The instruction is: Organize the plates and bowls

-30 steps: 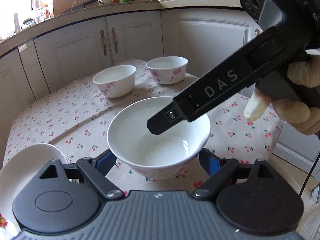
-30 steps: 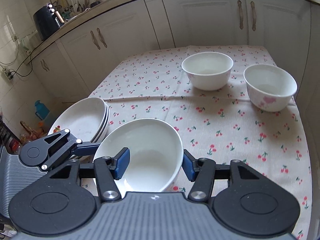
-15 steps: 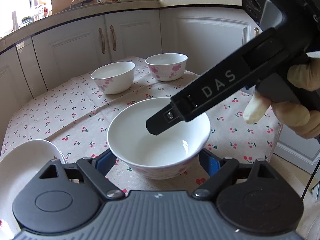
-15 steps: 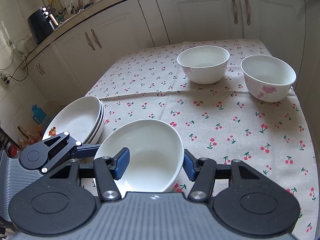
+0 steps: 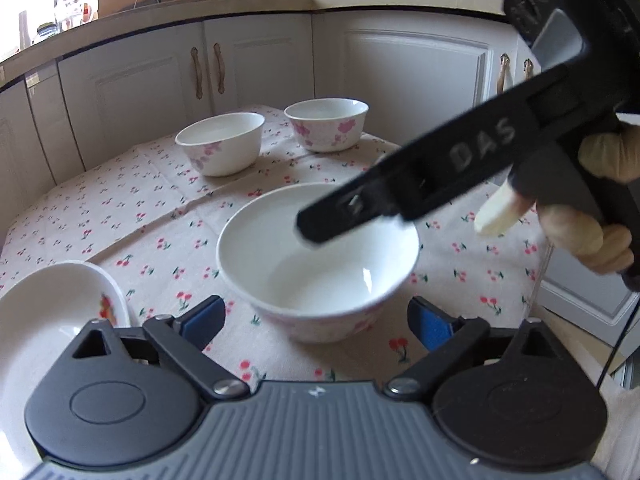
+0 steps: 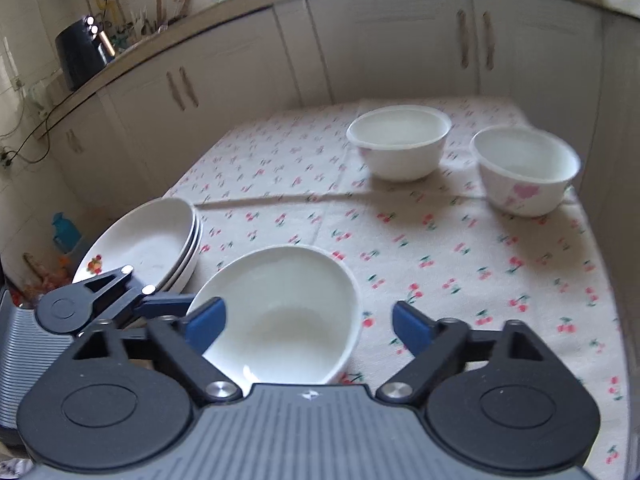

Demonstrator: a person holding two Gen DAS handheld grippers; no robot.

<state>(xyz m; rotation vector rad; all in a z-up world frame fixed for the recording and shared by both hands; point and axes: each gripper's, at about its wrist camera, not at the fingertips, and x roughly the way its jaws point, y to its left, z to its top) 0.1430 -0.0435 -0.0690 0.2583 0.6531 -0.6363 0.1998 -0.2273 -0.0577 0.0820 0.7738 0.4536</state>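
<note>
My left gripper (image 5: pixel 316 320) has just spread its jaws wider; the near bowl (image 5: pixel 318 264) sits between the blue pads (image 5: pixel 204 318), which stand clear of its sides. My right gripper (image 6: pixel 308 326) has just let go too: its jaws have been opening, and the bowl's right rim lies in the gap, untouched by either pad. The bowl rests on the cherry-print tablecloth (image 6: pixel 460 264). A stack of plates (image 6: pixel 148 240) lies just to its left. Two more bowls stand at the far side, a plain-looking one (image 6: pixel 400 142) left of a pink-flowered one (image 6: pixel 526 170), near each other but apart.
</note>
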